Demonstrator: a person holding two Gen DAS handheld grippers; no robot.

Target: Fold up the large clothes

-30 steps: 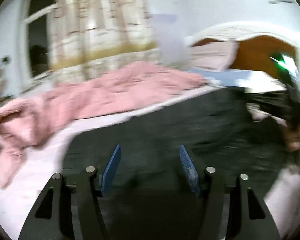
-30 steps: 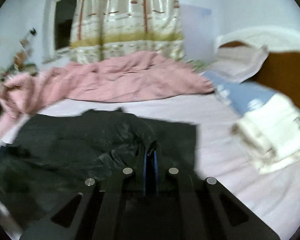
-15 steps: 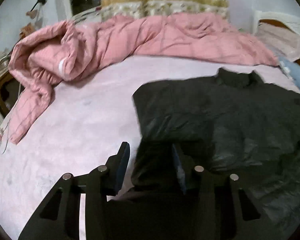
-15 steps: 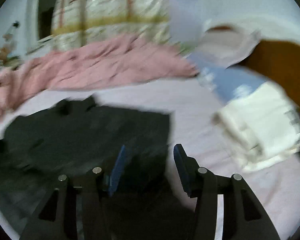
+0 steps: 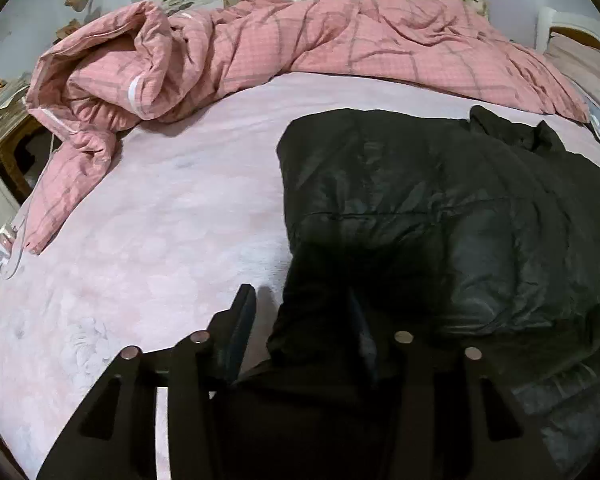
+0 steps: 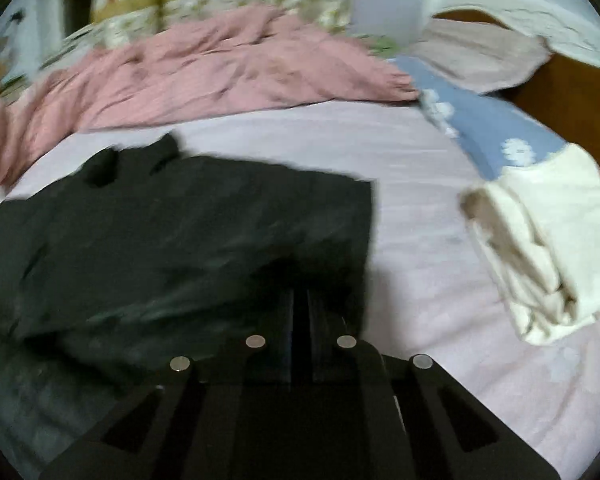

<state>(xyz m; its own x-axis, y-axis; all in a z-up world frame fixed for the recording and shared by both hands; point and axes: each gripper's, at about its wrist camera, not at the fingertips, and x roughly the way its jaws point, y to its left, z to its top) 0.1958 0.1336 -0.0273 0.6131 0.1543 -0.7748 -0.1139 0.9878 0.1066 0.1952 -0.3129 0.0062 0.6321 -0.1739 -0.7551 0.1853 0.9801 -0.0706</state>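
- Left hand-held gripper [image 5: 304, 320]: jaws part-open, astride the near left corner of the black puffer jacket [image 5: 440, 208]. Fabric sits btwn the pads, but the right pad is lost in the dark cloth, so can't tell if they pinch yet. Jaws have just been opening a touch.
- Jacket: lies flattish on the bed [image 5: 160, 240], pink sheet, collar toward the far side, near the pink quilt [image 5: 300, 40]. Hem bunched at the near edge.
- Handling, my guess: light, padded, very soft. Shiny shell looks slick, so a shallow pinch may slip. It's puffy w/ trapped air, so folds prob spring back and need pressing down.
- Where to grab: corners or hem/seam lines, a deep bite thru both layers. Avoid the smooth mid panel.
- Right hand-held gripper [image 6: 300, 312]: jaws have just been closing and now stand together at the jacket's near right edge. Dark cloth seems caught btwn them, though blur and black-on-black leave that unsure.
- Folded cream garment [image 6: 540, 240]: well apart at right, beside the blue pillow [image 6: 480, 128].
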